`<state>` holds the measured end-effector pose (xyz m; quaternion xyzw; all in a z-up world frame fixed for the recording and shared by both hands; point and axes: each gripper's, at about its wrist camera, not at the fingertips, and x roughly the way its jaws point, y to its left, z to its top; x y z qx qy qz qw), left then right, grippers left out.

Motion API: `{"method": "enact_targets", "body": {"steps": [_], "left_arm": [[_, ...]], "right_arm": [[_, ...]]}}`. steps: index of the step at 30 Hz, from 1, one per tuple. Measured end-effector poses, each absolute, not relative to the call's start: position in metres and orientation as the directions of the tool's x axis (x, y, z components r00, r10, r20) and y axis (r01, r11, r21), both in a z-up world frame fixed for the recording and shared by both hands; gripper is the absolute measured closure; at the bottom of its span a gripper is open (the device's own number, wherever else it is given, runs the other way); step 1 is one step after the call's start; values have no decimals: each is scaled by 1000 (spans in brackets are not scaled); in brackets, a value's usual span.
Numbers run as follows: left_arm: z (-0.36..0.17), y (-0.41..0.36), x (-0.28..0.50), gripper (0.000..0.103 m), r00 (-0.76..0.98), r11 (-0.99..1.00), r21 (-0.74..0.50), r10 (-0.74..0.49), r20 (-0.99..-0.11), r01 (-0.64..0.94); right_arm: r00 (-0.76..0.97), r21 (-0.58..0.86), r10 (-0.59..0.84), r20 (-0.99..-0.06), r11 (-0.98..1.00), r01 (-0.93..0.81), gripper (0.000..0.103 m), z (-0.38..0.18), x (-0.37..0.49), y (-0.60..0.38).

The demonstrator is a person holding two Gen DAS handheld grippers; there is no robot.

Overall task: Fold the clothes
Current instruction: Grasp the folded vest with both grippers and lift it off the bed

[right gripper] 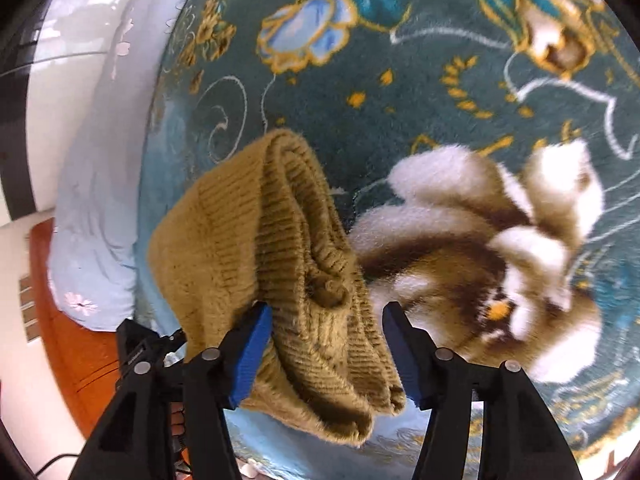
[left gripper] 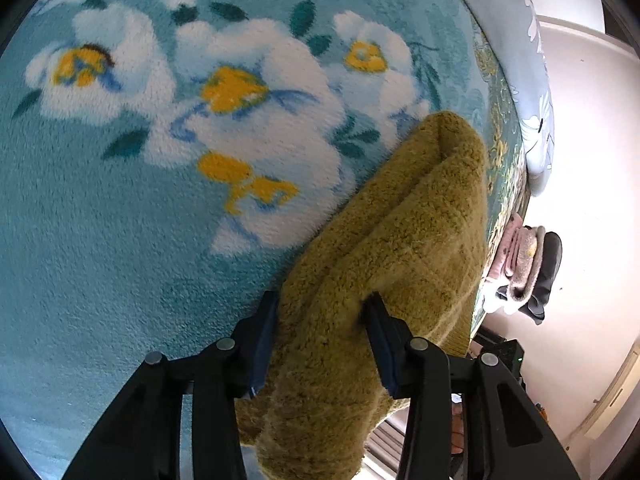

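Both grippers' fingers, left gripper (left gripper: 320,312) and right gripper (right gripper: 326,324), pinch one olive knitted sweater (left gripper: 400,232) above a floral bed blanket (left gripper: 120,220). Thick, soft and floppy, it likely sags; ribbed edges look the surest hold.

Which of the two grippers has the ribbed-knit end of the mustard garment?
The right gripper: the mustard garment between its fingers shows ribbed knit, while the left gripper clamps plain fuzzy fabric.

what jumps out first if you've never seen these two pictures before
The mustard-green knit garment fills the lower middle of both views, bunched in folds between each gripper's blue-padded fingers; the left gripper and right gripper are both closed on it. Behind it spreads a plush floral blanket, pale blue with white and yellow flowers in the left view, dark teal with a big white and brown bloom in the right.
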<state>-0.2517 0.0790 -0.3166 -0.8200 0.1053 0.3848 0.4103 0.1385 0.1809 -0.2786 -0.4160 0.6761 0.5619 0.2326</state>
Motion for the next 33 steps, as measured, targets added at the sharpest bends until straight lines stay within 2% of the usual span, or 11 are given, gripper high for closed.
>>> {"method": "enact_targets", "body": {"steps": [5, 9, 11, 15, 22, 25, 29, 31, 33], "left_arm": [[-320, 79, -250, 55, 680, -658, -586, 151, -717, -472], [-323, 82, -245, 55, 672, -665, -578, 152, -725, -473], [-322, 84, -242, 54, 667, -664, -574, 148, -730, -480], [-323, 89, -237, 54, 661, -659, -564, 134, -739, -497], [-322, 97, -226, 54, 643, -649, -549, 118, -757, -527], [-320, 100, -220, 56, 629, -649, -538, 116, -769, -538], [-317, 105, -212, 58, 607, -647, -521, 112, -787, -556], [-312, 107, -206, 61, 587, -641, -507, 108, -802, -576], [-308, 110, -200, 68, 566, -633, -493, 103, -818, -596]], "right_arm": [[-649, 641, -262, -714, 129, -757, 39, -280, 174, 174], [-711, 707, -262, -652, 130, -696, 35, -273, 176, 167], [-709, 720, -282, -646, 84, -689, 35, -273, 163, 166], [-668, 682, -275, -691, 57, -729, 35, -291, 160, 167], [-726, 736, -292, -623, 97, -670, 36, -307, 167, 169], [-733, 746, -305, -608, 96, -659, 41, -310, 165, 170], [-741, 754, -313, -594, 105, -648, 55, -315, 159, 171], [-742, 751, -312, -593, 117, -649, 56, -318, 158, 168], [-744, 745, -303, -595, 140, -652, 60, -317, 160, 169]]}}
